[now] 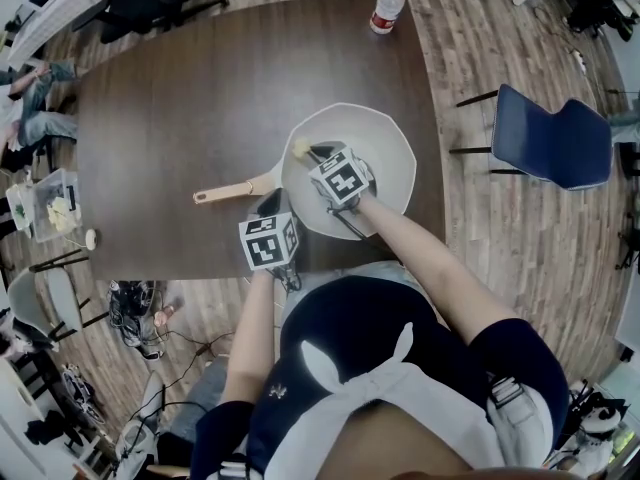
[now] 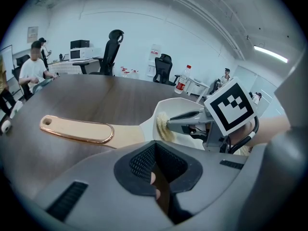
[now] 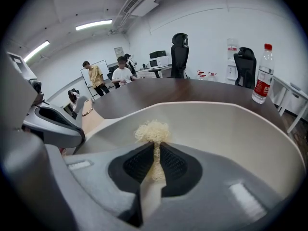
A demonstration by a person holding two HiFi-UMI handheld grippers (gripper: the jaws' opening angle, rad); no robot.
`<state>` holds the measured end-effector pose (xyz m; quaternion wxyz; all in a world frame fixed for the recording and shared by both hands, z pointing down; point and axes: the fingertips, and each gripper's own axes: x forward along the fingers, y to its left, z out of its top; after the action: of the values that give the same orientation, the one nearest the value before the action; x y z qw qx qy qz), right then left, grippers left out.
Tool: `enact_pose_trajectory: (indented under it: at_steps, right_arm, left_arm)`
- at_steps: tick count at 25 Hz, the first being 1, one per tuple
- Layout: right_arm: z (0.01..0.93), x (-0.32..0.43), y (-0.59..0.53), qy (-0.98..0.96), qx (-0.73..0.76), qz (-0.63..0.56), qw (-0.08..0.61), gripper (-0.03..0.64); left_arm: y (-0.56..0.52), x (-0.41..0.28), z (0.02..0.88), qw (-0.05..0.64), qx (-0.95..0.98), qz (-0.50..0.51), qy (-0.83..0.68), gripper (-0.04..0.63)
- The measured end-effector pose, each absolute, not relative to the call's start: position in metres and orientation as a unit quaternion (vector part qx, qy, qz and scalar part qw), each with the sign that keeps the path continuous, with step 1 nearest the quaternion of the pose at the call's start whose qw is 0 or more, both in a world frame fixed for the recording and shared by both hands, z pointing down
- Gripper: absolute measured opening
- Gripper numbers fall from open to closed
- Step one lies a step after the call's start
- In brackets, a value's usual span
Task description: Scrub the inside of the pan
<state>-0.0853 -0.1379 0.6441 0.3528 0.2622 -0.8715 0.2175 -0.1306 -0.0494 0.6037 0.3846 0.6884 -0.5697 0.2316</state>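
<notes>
Both sets of jaws closed: right gripper (image 3: 154,146) on a scrubber (image 3: 153,130) in the pan (image 3: 231,129), left gripper (image 2: 155,153) empty; bottle (image 3: 260,76) label illegible.

Head view: table (image 1: 200,98) bare across upper and left parts, open passage there. Bottle (image 1: 387,5) upright at top edge. Pan (image 1: 388,143) fills lower right of the tabletop; handle (image 1: 235,190) juts left. Right gripper (image 1: 314,154) with scrubber (image 1: 300,148) blocks pan's left side; left gripper (image 1: 272,208) crowds its lower-left rim. Pan's right half free.

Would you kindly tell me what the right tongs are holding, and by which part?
The right tongs grip a pale fibrous scrubber by its near end; its frayed tuft pokes out inside the pan.
</notes>
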Motion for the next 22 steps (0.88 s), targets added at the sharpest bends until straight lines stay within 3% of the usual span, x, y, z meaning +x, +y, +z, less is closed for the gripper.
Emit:
enact_pose_trajectory:
  at_steps: [22]
  right_arm:
    - [0.65,-0.053,-0.168,-0.849,0.329,0.208,0.357,0.035]
  left_arm:
    - [-0.047,-0.131,0.6,0.385,0.691,0.233,-0.566,0.003]
